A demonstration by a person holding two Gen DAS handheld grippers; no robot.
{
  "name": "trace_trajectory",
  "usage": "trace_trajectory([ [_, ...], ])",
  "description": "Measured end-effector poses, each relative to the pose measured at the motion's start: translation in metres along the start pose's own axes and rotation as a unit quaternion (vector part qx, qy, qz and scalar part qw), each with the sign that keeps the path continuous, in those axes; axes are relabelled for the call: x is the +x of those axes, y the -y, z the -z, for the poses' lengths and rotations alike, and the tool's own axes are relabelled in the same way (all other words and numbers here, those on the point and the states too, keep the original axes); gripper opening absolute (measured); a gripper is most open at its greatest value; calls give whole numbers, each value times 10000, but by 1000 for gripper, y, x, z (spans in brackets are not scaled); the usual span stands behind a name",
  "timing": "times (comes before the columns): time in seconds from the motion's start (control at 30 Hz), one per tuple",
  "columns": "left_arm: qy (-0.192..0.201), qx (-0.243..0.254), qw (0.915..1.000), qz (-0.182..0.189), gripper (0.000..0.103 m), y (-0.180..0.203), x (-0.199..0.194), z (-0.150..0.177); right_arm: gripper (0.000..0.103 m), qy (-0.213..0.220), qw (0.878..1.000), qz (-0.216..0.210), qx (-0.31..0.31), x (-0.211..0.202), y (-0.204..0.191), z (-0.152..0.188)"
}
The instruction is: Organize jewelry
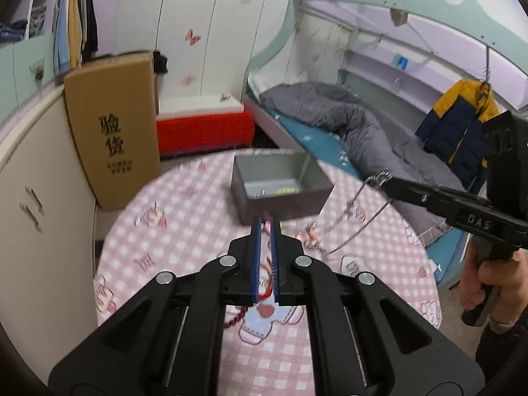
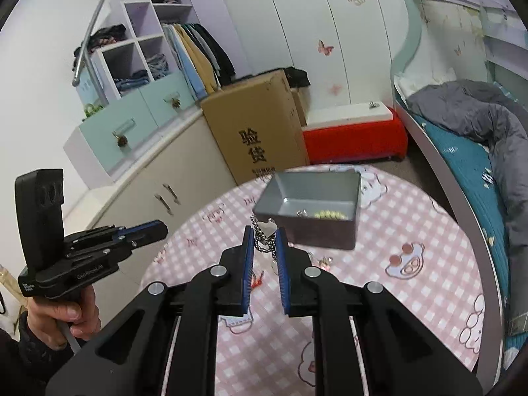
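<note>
My right gripper (image 2: 264,233) is shut on a silver chain necklace (image 2: 263,248) whose heart pendant (image 2: 268,226) sticks up past the pads. In the left wrist view that gripper (image 1: 384,181) holds the chain (image 1: 349,209) in the air, its loop trailing down to a small heap of jewelry (image 1: 310,238) on the table. My left gripper (image 1: 265,225) is shut, its pads nearly touching. A red cord bracelet (image 1: 237,317) shows under it; whether it is pinched I cannot tell. The open grey tin box (image 1: 280,209) holds yellow-green beads (image 2: 330,214).
The round table has a pink checked cloth (image 1: 184,237). A tall cardboard box (image 1: 112,125) and a cream cabinet (image 2: 178,178) stand behind it on the left. A red bench (image 2: 353,142) and a bed with a grey quilt (image 1: 346,125) lie beyond. A person's hand (image 2: 62,316) grips each handle.
</note>
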State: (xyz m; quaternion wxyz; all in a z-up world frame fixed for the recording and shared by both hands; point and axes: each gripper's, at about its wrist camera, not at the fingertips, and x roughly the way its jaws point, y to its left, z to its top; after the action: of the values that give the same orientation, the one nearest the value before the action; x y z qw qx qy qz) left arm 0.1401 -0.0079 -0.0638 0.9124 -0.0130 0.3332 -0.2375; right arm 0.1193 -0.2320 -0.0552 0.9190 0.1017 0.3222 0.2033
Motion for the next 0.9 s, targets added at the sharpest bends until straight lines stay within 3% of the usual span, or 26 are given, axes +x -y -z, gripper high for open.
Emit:
trace_trajectory([
  [0.17,180,92,9998,-27,6,0,-9,-15,12,157,9998,-58,-57,-10,-5,-11],
  [0.27,80,-21,9998,-194,6,-8,-9,-13,12,180,9997,-7,-164,-11,-8,-14],
  [0.43,-684,-133,9940,-847,7,-36,21,30,12,-122,9999,2,-101,8,-3,5],
  [0.63,-1786,-570,9774,-976,7,-69,73,91,12,-425,9991,-24,39,24,2,24],
  [0.8,-1534,-506,9807,-1103,10,-63,72,100,12,-471,9989,-19,73,26,1,26],
  [0.83,-1452,-452,9815,-1163,16,-62,73,101,12,-476,9988,-19,81,26,1,26],
  [0.87,-1390,-392,9819,-1225,46,-60,72,103,12,-481,9988,-22,86,27,1,26],
  [0.9,-1384,-318,9803,-1374,97,-60,74,104,12,-490,9988,-26,87,27,1,27],
])
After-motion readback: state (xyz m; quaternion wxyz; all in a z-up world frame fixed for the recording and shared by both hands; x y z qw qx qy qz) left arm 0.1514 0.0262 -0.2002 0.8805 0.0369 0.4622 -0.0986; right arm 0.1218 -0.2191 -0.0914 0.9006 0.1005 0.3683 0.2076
